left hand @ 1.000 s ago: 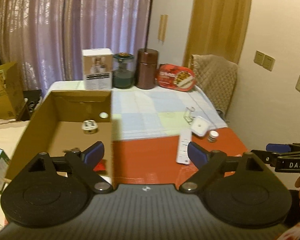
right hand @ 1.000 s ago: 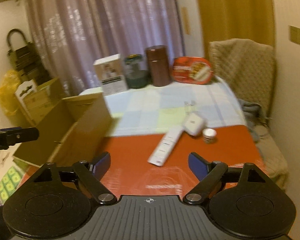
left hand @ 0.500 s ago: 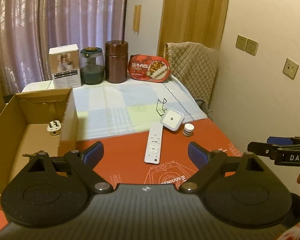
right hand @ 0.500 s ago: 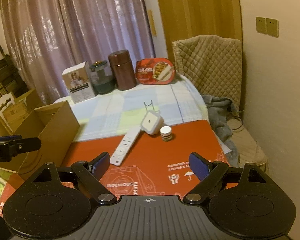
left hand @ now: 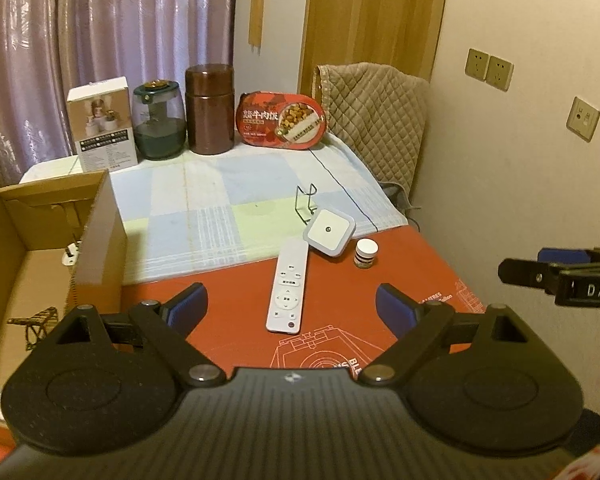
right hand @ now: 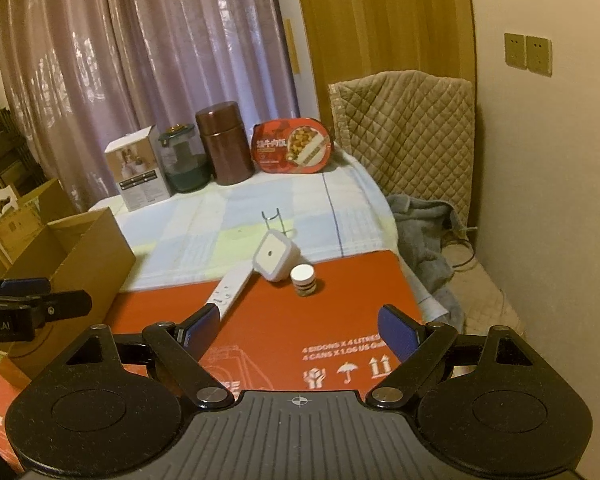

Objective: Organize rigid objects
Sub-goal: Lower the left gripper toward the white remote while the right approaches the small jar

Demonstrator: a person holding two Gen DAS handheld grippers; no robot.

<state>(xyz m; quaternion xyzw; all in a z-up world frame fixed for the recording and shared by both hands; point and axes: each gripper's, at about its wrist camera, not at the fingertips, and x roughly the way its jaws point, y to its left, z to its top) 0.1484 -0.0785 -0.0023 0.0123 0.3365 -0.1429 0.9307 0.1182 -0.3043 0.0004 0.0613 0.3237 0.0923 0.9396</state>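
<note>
A white remote (left hand: 287, 289) (right hand: 229, 290) lies on the red mat (left hand: 340, 320), directly ahead of my open left gripper (left hand: 292, 309). Beyond it rest a white square night light (left hand: 329, 232) (right hand: 275, 255), a small white-capped jar (left hand: 365, 253) (right hand: 303, 280) and a wire clip (left hand: 306, 205). My right gripper (right hand: 300, 330) stands open and empty over the mat, the jar ahead of it. The cardboard box (left hand: 52, 264) (right hand: 72, 264) at the left holds a white plug (left hand: 71, 256) and a small dark wire object (left hand: 36, 320).
At the back of the table stand a white carton (left hand: 102, 124), a glass jar (left hand: 159, 120), a brown canister (left hand: 209, 109) and a red food tray (left hand: 282, 121). A quilted chair (right hand: 404, 136) and a grey cloth (right hand: 424, 232) sit right of the table, by the wall.
Both grippers have swung right, from the box side toward the remote, night light and jar. The objects have not moved. Both grippers stay open.
</note>
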